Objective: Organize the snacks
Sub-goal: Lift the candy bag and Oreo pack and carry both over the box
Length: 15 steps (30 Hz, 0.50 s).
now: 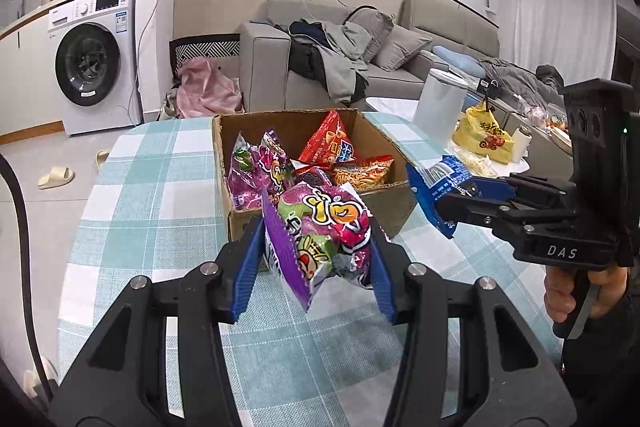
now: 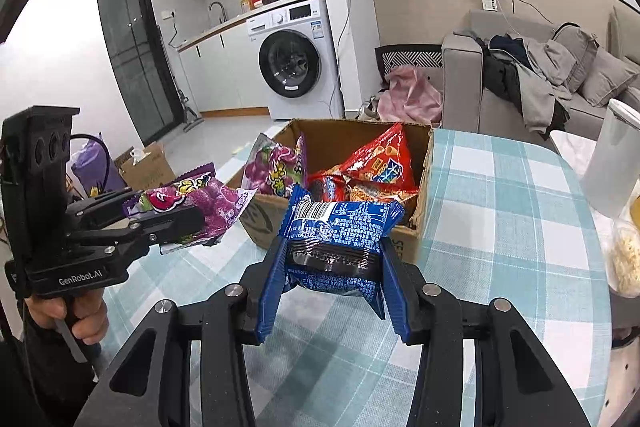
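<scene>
My left gripper is shut on a purple snack bag, held above the checked table just in front of the cardboard box. In the right wrist view the same purple snack bag sits in the left gripper at the left. My right gripper is shut on a blue snack pack, also raised before the cardboard box. From the left wrist view the right gripper holds that blue snack pack beside the box's right corner. Purple, red and orange snack bags lie inside the box.
The table wears a teal checked cloth. A white canister and a yellow bag stand at the right. A grey sofa with clothes is behind, a washing machine at the left. A hand grips the right tool.
</scene>
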### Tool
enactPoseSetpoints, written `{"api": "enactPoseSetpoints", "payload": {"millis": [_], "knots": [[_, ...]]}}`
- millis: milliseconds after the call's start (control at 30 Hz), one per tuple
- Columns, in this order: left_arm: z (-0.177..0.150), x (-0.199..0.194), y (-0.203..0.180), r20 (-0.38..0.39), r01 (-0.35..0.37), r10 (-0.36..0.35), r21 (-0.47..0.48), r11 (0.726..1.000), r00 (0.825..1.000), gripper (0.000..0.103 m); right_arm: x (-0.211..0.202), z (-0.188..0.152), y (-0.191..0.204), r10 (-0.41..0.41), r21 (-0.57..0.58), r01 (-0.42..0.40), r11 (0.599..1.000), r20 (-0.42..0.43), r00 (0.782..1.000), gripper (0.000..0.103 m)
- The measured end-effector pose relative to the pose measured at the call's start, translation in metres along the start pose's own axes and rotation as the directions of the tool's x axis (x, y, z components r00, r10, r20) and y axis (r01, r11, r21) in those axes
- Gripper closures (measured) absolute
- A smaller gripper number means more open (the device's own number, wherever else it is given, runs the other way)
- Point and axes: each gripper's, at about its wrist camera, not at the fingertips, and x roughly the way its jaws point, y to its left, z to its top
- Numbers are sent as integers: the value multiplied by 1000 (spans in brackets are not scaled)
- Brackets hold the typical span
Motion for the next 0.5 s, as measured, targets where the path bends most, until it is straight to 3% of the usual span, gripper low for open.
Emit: {"api": "enactPoseSetpoints", "payload": {"millis": [500], "knots": [[22,11,9,43,-37,38,-26,999,998,57,-2,19,-14,-37,56,33,998,77,996,57]]}}
